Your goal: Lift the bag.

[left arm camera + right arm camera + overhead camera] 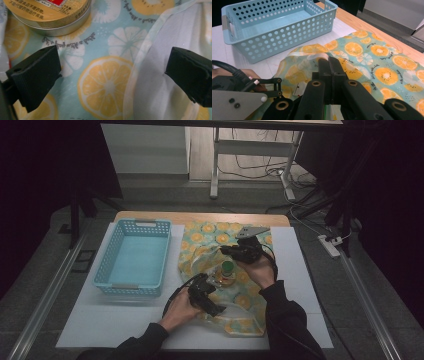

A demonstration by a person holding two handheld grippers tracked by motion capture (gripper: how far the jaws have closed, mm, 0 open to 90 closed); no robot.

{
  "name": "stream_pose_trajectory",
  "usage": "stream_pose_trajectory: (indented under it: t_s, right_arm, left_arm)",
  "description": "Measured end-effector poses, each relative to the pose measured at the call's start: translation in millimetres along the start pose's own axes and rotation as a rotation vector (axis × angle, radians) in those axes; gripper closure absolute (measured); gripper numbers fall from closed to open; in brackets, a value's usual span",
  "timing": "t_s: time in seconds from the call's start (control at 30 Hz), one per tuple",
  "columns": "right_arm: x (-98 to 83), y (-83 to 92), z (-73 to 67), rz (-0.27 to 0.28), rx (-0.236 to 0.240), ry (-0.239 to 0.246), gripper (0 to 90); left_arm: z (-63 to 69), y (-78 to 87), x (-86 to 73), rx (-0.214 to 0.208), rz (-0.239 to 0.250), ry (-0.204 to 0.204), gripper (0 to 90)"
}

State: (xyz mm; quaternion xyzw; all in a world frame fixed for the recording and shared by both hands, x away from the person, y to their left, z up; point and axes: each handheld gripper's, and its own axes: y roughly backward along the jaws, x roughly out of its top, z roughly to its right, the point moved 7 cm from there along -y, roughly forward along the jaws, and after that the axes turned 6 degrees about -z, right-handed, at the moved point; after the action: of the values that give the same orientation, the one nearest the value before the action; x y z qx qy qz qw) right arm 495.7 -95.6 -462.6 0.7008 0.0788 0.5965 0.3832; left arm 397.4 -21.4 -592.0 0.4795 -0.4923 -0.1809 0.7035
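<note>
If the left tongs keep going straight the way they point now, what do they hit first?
Most likely the lemon-print cloth right ahead, near its folded-over white edge; the open left tongs look close to it. The gold tin lies off to one side.

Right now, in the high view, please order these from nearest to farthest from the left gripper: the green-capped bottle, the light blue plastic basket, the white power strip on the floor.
1. Green-capped bottle: just up and right of the left gripper, on the citrus-print cloth.
2. Light blue plastic basket: to its upper left.
3. White power strip: far right, on the floor.
</note>
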Motion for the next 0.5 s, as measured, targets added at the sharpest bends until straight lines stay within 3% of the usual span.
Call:
stream_pose_trajectory:
  t_s: [0.2,0.3,0.5]
  right_arm:
    - [-0.5,-0.5,0.0,-0.003,0.002,-0.001,90.0]
    - [-0.1,-0.3,-0.3,-0.002,0.003,-0.002,90.0]
    - [-0.1,-0.1,-0.4,-0.002,0.002,-0.004,90.0]
  left_arm:
    - [1.0,-0.1,-0.2,0.009,-0.007,-0.020,1.1]
    - [2.0,2.0,-0.2,-0.001,-0.011,-0.034,6.1]
    - [1.4,8.4,1.3,-0.011,-0.025,-0.042,28.1]
